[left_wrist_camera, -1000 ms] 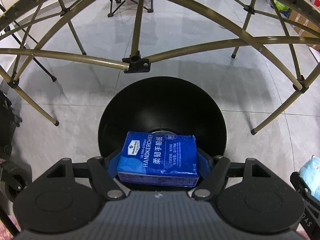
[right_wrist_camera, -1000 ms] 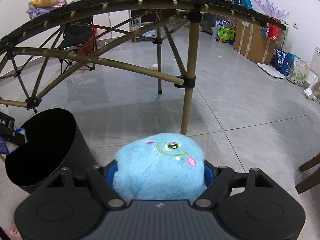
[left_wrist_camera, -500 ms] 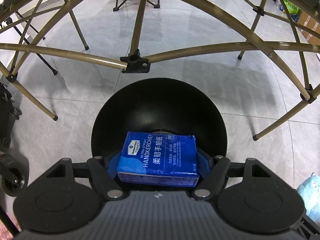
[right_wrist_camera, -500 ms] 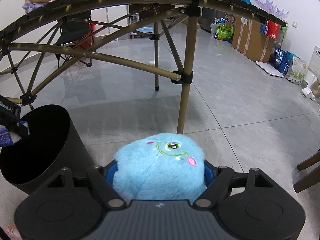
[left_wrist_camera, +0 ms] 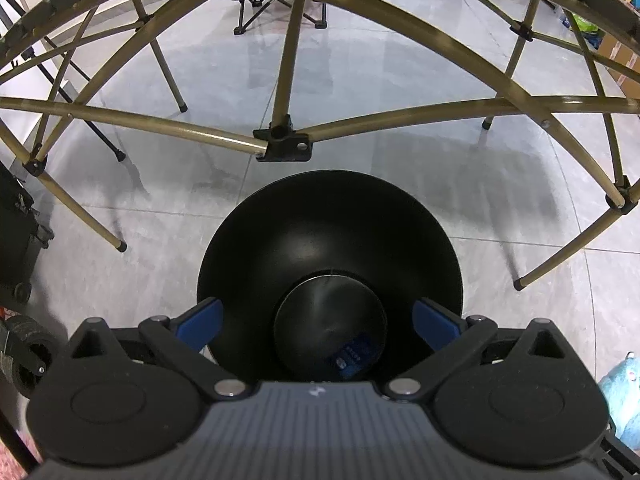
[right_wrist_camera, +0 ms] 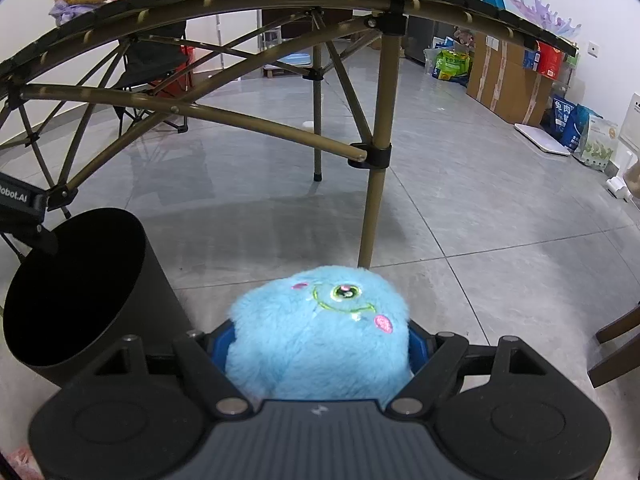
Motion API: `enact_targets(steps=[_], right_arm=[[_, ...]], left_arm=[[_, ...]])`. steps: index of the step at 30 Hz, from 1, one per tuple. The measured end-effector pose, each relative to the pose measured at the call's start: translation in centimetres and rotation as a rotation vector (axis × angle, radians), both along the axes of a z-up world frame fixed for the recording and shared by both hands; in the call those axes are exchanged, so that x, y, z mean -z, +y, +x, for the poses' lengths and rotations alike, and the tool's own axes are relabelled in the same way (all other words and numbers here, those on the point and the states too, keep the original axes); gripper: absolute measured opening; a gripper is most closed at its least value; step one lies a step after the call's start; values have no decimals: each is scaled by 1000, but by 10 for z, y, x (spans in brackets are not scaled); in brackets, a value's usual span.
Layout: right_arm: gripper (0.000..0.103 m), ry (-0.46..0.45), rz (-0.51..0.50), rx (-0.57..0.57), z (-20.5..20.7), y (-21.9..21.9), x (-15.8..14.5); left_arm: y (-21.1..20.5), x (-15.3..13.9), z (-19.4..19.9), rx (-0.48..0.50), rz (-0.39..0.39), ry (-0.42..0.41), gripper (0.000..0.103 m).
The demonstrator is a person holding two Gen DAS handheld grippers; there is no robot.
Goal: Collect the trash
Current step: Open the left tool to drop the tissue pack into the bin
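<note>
Left gripper (left_wrist_camera: 316, 318) opening, empty, over bin (left_wrist_camera: 420, 236) where tissue pack (left_wrist_camera: 354, 356) lies; right gripper (right_wrist_camera: 316, 344) squeezes plush (right_wrist_camera: 320, 332), light, soft, best held mid-body

1 black bin (left_wrist_camera: 332, 240), 1 blue tissue pack (left_wrist_camera: 354, 354) in it, 1 blue plush (right_wrist_camera: 320, 336), 2 tongs.

Bright, even indoor light on a glossy grey floor (left_wrist_camera: 400, 80) that carries soft reflections and faint shadows of table legs. Strong fisheye bending at the edges; dark corners. The black bin's (left_wrist_camera: 332, 232) inside is nearly featureless.
</note>
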State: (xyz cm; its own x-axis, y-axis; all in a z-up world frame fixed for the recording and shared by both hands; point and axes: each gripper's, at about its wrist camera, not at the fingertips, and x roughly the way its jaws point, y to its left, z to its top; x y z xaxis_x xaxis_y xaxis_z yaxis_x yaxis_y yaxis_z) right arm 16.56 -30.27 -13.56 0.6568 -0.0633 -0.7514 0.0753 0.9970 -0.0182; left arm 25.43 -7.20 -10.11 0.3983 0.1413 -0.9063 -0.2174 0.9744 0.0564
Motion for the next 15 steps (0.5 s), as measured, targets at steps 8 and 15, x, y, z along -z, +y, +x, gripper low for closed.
enact_targets(steps=[8,15], right_arm=[[78,10,-2,-27,1,5,-4],[78,17,-5,-71,4,23,-19]], left_arm=[[8,-2,-3,-5,2,-3,103],[26,-7,-8,-19,-4,-16,103]])
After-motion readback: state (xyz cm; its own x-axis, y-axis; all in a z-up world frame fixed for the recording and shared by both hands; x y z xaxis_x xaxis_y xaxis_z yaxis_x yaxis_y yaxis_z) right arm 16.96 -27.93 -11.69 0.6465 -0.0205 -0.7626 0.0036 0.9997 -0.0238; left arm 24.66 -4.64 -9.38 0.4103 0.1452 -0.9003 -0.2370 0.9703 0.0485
